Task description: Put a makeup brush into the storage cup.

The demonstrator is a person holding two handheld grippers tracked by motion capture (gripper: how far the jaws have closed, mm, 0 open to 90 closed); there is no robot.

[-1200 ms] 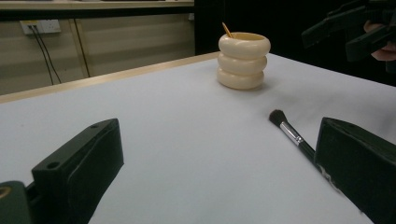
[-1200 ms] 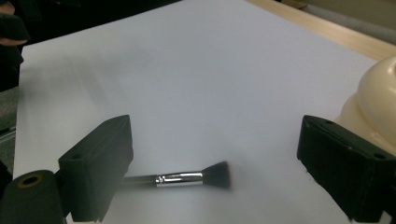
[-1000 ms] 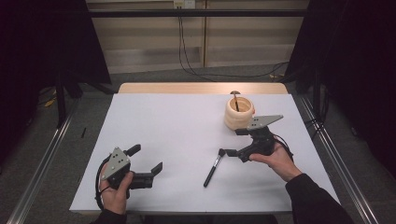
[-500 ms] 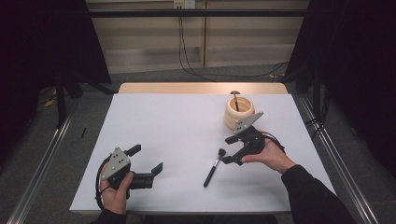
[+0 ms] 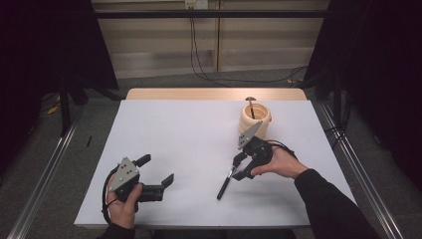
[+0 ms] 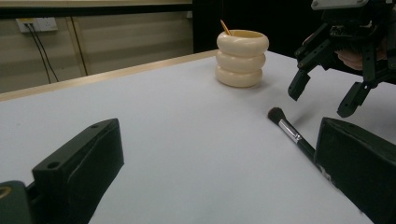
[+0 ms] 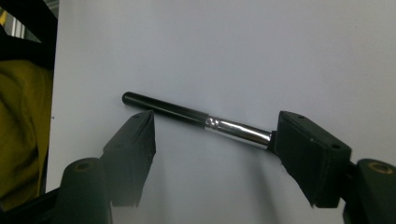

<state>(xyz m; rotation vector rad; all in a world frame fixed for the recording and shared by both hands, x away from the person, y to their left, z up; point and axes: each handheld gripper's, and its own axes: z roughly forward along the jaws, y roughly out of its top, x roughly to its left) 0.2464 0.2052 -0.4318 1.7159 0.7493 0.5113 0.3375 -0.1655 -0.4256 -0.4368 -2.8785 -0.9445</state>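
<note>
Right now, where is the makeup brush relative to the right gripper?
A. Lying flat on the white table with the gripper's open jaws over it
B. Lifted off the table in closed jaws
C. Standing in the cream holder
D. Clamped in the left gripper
A: in the right gripper view the makeup brush lies flat on the white table, and the right gripper has its jaws apart above it, not pressing on it.

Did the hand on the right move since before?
Yes. The right gripper moved left and down, away from the cream holder, over the makeup brush. Its jaws have just been closing and straddle the brush without pressing it.
</note>
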